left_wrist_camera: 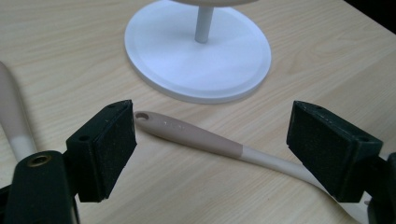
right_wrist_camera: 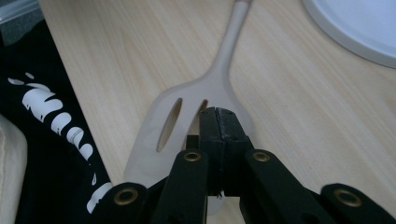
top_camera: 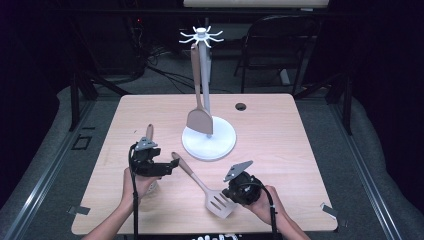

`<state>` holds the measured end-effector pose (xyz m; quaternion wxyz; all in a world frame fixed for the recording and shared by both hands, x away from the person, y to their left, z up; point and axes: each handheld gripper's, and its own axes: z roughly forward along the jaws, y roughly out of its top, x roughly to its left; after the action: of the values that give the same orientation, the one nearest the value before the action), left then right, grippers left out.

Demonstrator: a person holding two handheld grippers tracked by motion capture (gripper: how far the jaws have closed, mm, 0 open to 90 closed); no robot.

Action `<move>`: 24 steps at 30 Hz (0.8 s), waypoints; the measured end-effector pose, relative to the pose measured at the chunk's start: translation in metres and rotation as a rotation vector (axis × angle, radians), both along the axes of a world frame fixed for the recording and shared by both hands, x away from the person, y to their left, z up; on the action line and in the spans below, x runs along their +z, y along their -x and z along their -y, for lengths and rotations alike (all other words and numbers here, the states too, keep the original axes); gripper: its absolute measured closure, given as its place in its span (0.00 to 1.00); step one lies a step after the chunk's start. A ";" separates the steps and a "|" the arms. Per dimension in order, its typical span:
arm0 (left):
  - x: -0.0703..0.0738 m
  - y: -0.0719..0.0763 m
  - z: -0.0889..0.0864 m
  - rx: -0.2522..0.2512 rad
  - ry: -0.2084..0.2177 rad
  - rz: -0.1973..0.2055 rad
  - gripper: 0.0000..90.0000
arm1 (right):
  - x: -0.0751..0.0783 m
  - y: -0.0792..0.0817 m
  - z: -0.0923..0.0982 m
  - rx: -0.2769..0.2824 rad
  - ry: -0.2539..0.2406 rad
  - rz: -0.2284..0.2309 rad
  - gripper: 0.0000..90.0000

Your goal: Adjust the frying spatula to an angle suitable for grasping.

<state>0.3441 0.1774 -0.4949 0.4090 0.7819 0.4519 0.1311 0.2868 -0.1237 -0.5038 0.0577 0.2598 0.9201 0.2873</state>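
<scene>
Far left of the wooden table point(top_camera: 280, 125): a second utensil point(top_camera: 149, 133) lies flat, its tan handle showing beyond the left gripper point(top_camera: 170, 167).

Left gripper, near-left, held in the person's left hand point(top_camera: 136, 186): jaws spread wide, nothing pressed between them. In the left gripper view the pads stand either side of the slotted spatula's handle point(left_wrist_camera: 196, 135), above it, not touching. The handle's tan end with its hanging hole lies close by the left pad.

Centre: slotted spatula point(top_camera: 202, 186) lies flat on the table, handle running toward far-left, pale slotted blade toward near-right. It sits just near of the white round base point(top_camera: 208, 141) of the hook stand point(top_camera: 202, 37). A solid turner point(top_camera: 199, 120) hangs from the stand, blade down by the base.

Right gripper point(top_camera: 231, 192), near-right, in the person's right hand point(top_camera: 265, 200): jaws pressed together. The right gripper view shows the closed tips over the spatula's blade point(right_wrist_camera: 187, 116), by the slots; whether they pinch its edge I cannot tell.
</scene>
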 end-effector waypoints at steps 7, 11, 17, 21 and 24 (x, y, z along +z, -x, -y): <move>-0.012 0.002 0.010 -0.004 -0.024 -0.044 0.17 | -0.015 0.003 -0.011 0.031 0.086 -0.069 1.00; -0.019 0.003 0.016 -0.017 -0.033 -0.079 0.18 | -0.028 0.001 -0.013 0.023 0.120 -0.100 1.00; -0.032 0.004 0.027 -0.039 -0.032 -0.135 0.18 | -0.043 -0.005 -0.013 0.018 0.164 -0.134 1.00; -0.041 0.001 0.035 -0.047 -0.023 -0.176 0.18 | -0.044 -0.006 -0.012 0.014 0.151 -0.138 1.00; -0.046 -0.003 0.038 -0.040 -0.023 -0.175 0.19 | -0.045 -0.006 -0.013 0.014 0.147 -0.138 1.00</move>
<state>0.3469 0.1392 -0.5405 0.3615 0.8038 0.4688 0.0593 0.2923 -0.1109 -0.5484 0.0113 0.2676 0.9423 0.2006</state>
